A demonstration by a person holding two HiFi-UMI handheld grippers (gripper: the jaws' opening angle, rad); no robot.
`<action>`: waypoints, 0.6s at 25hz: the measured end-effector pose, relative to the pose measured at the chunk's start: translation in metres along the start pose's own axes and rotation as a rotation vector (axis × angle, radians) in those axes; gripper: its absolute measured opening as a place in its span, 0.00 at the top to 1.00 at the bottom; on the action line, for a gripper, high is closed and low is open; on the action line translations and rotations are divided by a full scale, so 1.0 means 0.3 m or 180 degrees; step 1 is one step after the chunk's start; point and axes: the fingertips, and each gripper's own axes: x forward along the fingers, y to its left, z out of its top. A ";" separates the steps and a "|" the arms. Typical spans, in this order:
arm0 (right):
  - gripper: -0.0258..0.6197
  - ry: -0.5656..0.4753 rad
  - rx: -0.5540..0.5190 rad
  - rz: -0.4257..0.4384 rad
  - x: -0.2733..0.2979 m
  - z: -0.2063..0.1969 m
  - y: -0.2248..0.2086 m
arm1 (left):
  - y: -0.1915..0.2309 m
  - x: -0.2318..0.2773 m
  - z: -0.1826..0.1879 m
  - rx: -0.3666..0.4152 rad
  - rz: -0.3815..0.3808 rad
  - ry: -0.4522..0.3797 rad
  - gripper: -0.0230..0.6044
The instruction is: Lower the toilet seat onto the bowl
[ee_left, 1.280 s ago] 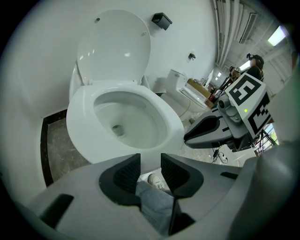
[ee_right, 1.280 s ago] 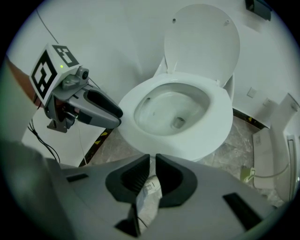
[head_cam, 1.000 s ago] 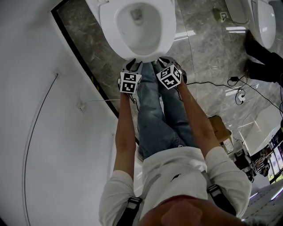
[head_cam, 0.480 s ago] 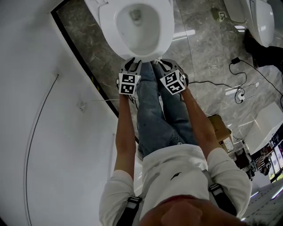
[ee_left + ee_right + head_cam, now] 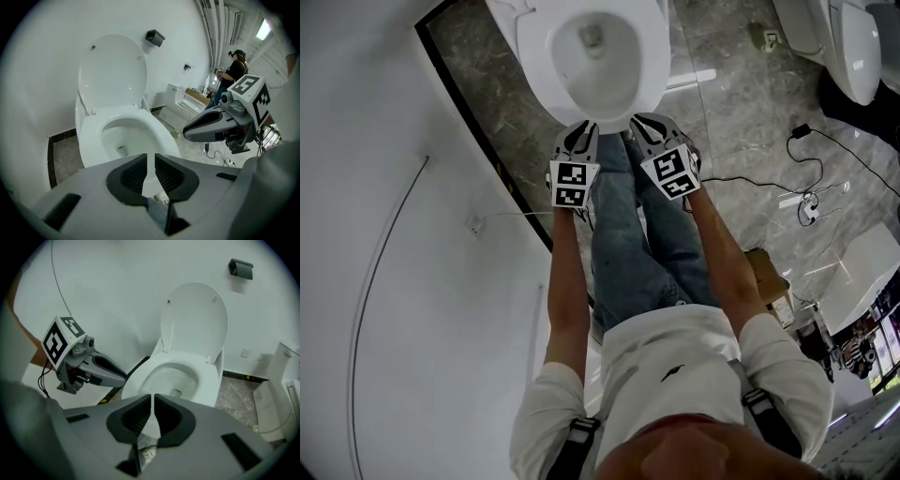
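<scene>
Between the pads of the left gripper [image 5: 150, 161]: a narrow slot, nothing in it. Closing at this moment; stood at full spread a second ago. Hovers just short of the front rim of the bowl [image 5: 117, 138], not touching.

Just beside it, the right gripper [image 5: 152, 401]: clenched on nothing, tips all but meeting, likewise just off the front rim. Sits a touch lower and farther right in the head view than a second back, with its marker cube turned slightly.

Beyond both, the toilet seat [image 5: 161, 138]: already flat on the bowl, ringing the opening. Behind that, the lid [image 5: 112, 70], upright against the white wall [image 5: 384, 281].

To the left, little room: wall close by, a black skirting strip [image 5: 493, 150] running past the bowl, only a thin wedge of marble floor [image 5: 741, 94] between. To the right, open floor, with a cable [image 5: 809, 204] well apart and a second toilet [image 5: 848, 42] at the far edge. Directly beneath the grippers, legs in jeans [image 5: 623, 253].
</scene>
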 end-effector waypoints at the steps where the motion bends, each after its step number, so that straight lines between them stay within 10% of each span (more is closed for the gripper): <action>1: 0.90 -0.0055 0.0004 -0.0024 -0.009 0.021 -0.007 | 0.002 -0.011 0.019 0.0008 0.0016 -0.0044 0.86; 15: 0.91 -0.0516 0.0002 -0.0043 -0.111 0.223 -0.023 | 0.008 -0.150 0.253 0.0155 0.0182 -0.0568 0.91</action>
